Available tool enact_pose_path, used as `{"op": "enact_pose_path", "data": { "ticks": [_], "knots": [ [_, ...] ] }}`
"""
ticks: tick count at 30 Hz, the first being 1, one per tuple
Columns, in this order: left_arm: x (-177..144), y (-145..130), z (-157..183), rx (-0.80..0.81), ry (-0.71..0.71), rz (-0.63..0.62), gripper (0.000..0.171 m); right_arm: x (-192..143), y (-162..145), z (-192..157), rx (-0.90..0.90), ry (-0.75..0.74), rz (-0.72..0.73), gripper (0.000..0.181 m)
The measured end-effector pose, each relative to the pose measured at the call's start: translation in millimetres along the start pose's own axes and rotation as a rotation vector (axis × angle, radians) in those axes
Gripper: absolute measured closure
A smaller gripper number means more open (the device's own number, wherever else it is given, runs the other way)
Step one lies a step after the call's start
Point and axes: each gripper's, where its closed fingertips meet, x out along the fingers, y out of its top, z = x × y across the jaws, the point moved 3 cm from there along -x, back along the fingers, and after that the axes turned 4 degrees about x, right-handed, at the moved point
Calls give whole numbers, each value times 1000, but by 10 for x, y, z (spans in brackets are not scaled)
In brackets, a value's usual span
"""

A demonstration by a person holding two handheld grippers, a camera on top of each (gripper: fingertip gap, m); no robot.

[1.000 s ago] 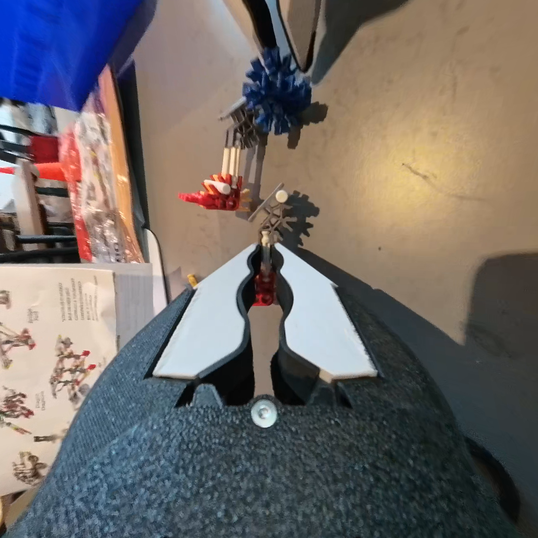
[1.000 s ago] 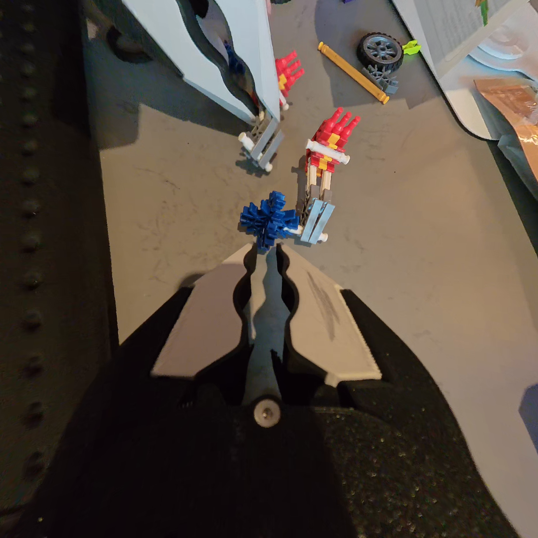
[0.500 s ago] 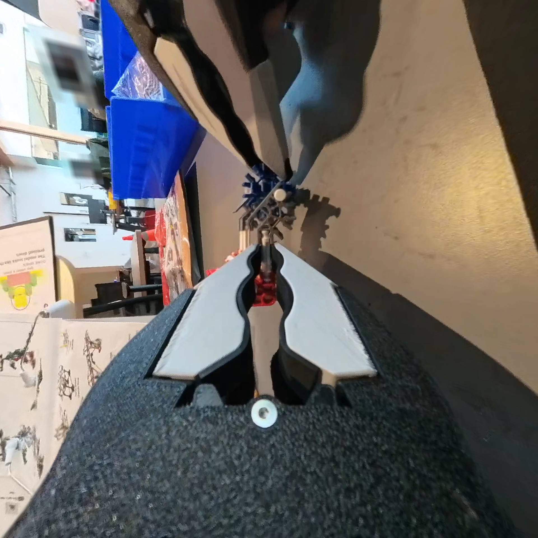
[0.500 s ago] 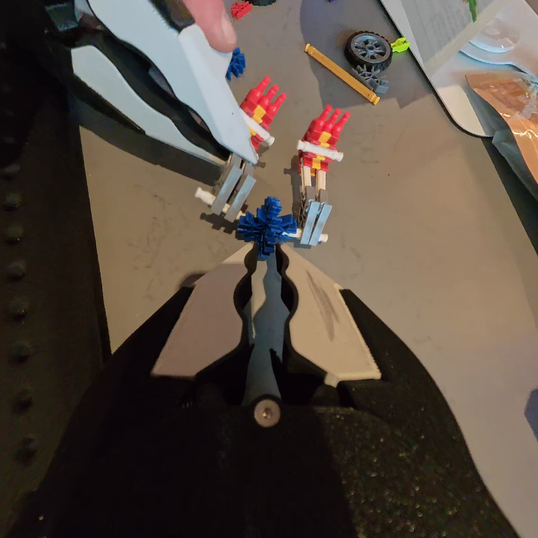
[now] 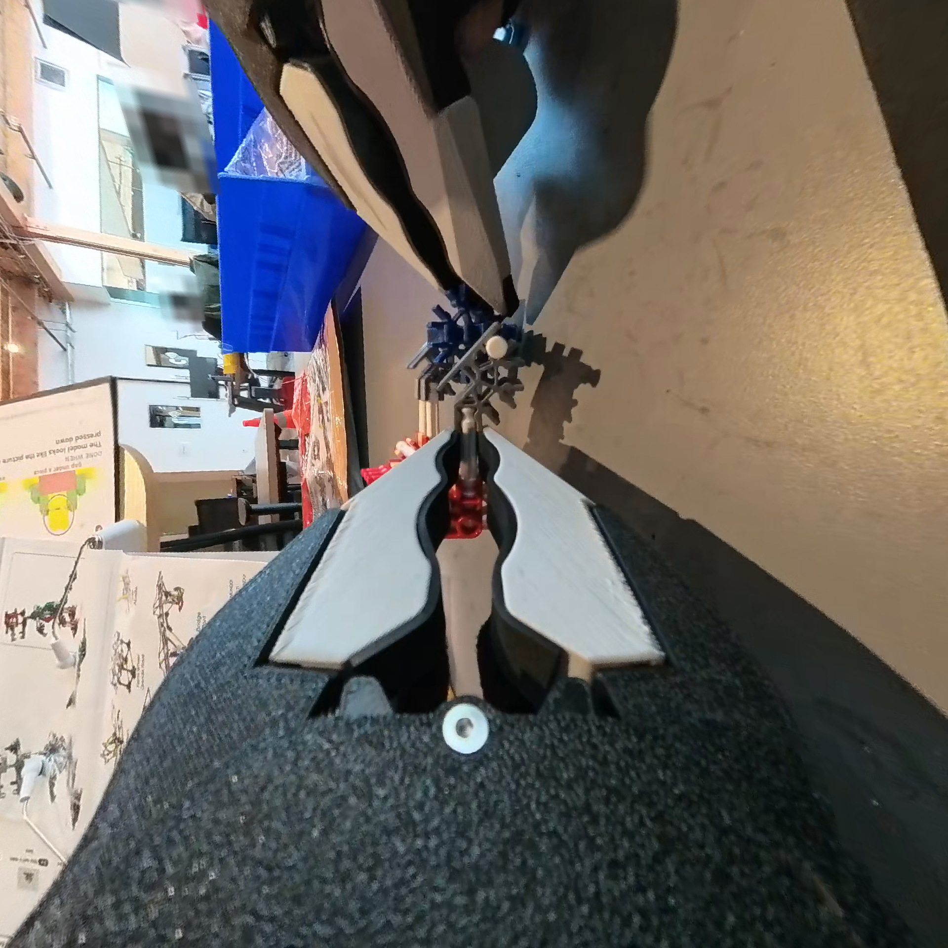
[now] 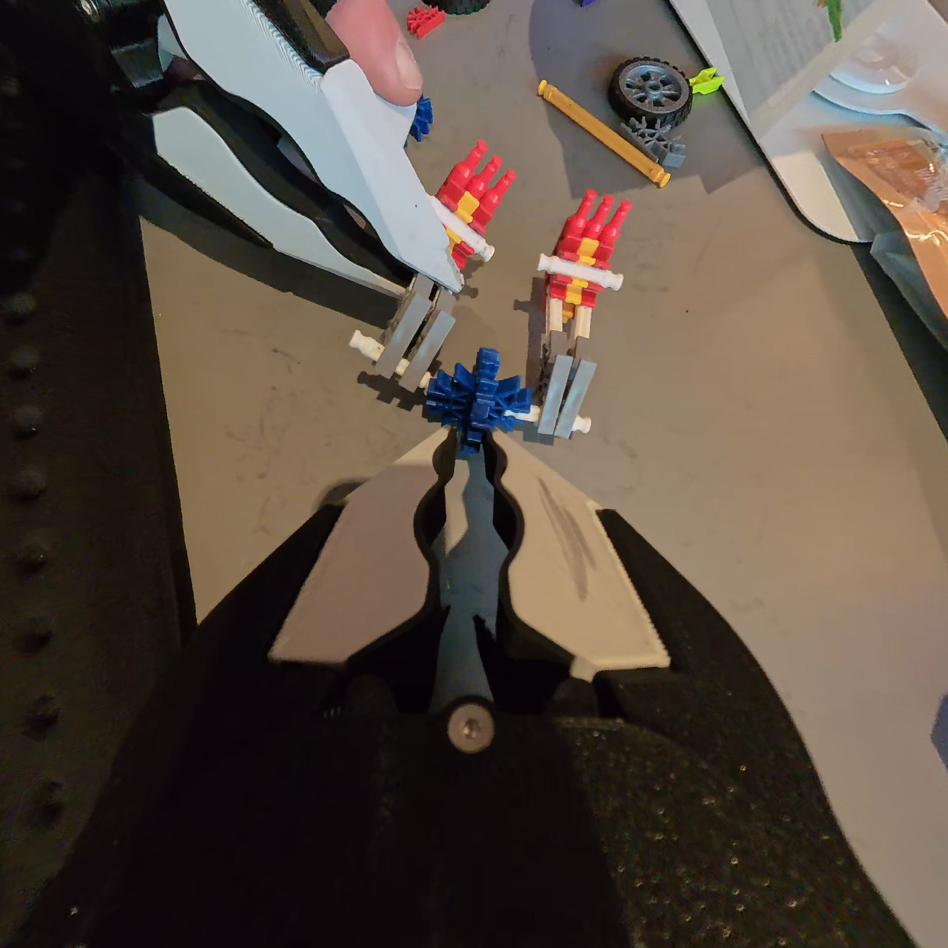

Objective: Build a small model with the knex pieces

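**Two clamped toy pieces, nearly touching**

On the grey tabletop [image 6: 718, 513], both grippers are closed on parts of a small plastic construction toy. Left gripper [image 5: 469, 436] pinches one red-and-grey leg assembly [image 5: 474, 379], its white fingers tight on the piece's middle, red bits showing in the gap between them. From the right wrist view that same assembly [image 6: 426, 328] hangs tilted, its white peg end just beside the blue connector cluster [image 6: 477, 397]. Right gripper [image 6: 469, 441] grips that blue cluster by one lower spoke. A second red-and-grey leg assembly [image 6: 574, 318] is joined to the cluster's other side by a white rod. A thumb [image 6: 379, 51] presses on the left gripper's finger. Farther back lie a yellow rod [image 6: 600, 131], a small black wheel [image 6: 651, 92] and a grey connector [image 6: 656, 143]. Blue bins [image 5: 277, 256] and printed instruction sheets [image 5: 102, 641] sit beyond.
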Motion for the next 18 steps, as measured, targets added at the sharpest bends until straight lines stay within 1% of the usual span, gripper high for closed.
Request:
{"op": "enact_pose_path", "data": {
  "ticks": [2, 9, 12, 18],
  "knots": [
    [11, -32, -10, -14, 13, -20, 166, 2, -4, 3, 5, 0, -4, 172],
    [27, -12, -3, -26, 25, -1, 166, 13, 7, 27, 19, -21, -3, 171],
    [44, -6, -8, -24, 31, -8, 166, 15, 9, 43, 26, -34, -3, 169],
    [54, -4, 7, -31, 30, -4, 166, 23, 13, 60, 42, -37, -4, 170]
  ]
}}
